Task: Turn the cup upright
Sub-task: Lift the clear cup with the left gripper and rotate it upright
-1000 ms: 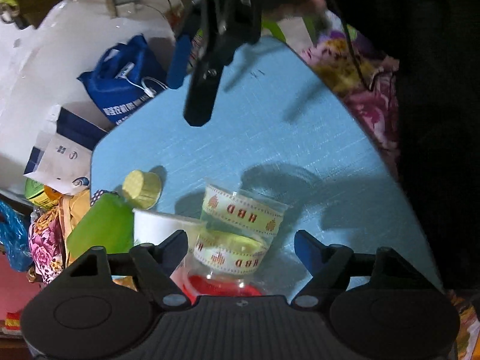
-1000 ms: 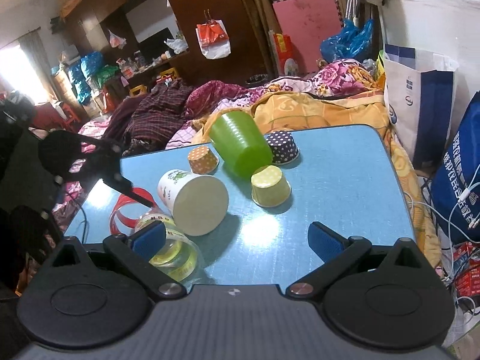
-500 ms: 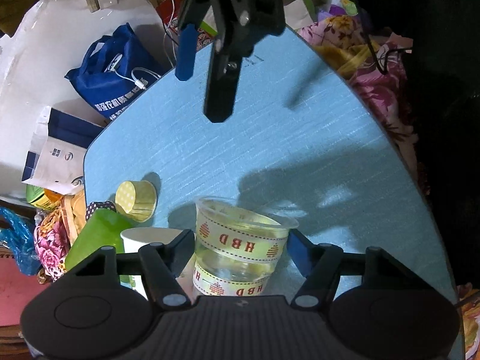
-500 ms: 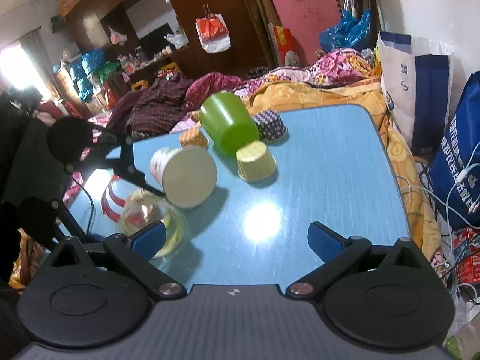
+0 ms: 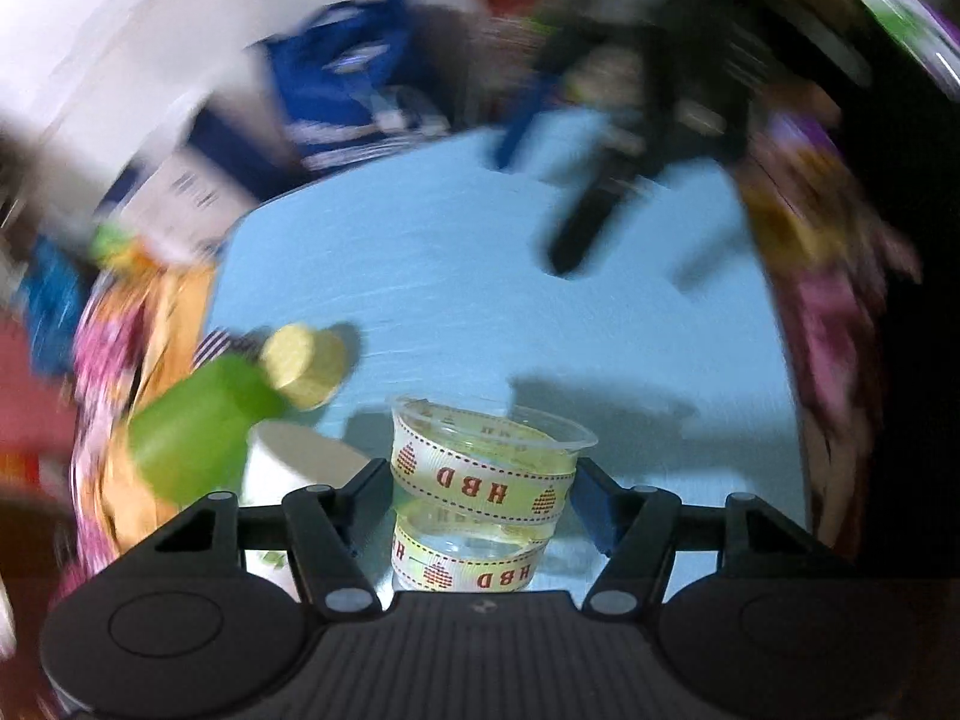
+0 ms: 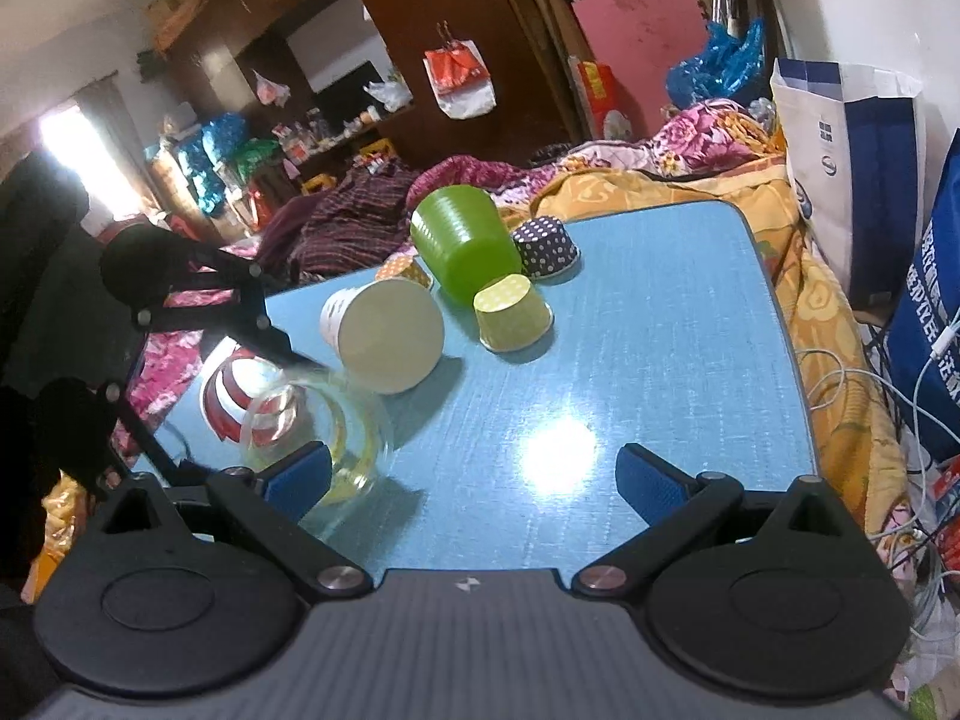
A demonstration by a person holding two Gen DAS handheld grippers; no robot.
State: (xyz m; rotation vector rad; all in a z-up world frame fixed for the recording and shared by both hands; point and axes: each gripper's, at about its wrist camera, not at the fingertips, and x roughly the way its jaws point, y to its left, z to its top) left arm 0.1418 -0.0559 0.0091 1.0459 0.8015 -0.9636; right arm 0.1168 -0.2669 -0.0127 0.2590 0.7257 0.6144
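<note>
- A blue table fills both views, crowded at its far side with overturned cups and ringed by bedding and shopping bags.
- The left gripper is the main actor: its two fingers sit against opposite sides of the clear plastic cup, pinching it near the table's near edge. The left wrist view is motion-blurred at its edges, yet the cup reads sharp, rim toward the camera's top.
- The right gripper hangs over bare table with its blue pads spread wide and nothing between them.
- A green plastic cup lies tipped among the others, the biggest of the group.
- A white paper cup lies on its side just beside the clear cup, base toward the right wrist camera.
- Three small dotted baking cups, yellow, dark and orange, stand mouth-down around the green one.
- The clear cup, wrapped in "HBD" ribbon, looks light, thin-walled and easily crushed; from the right wrist view it appears tilted, rim toward that camera, so the flip seems under way.
- Judged best held mid-wall across the ribbon bands, with light pressure: smooth plastic may slip, and a hard squeeze would buckle it.
</note>
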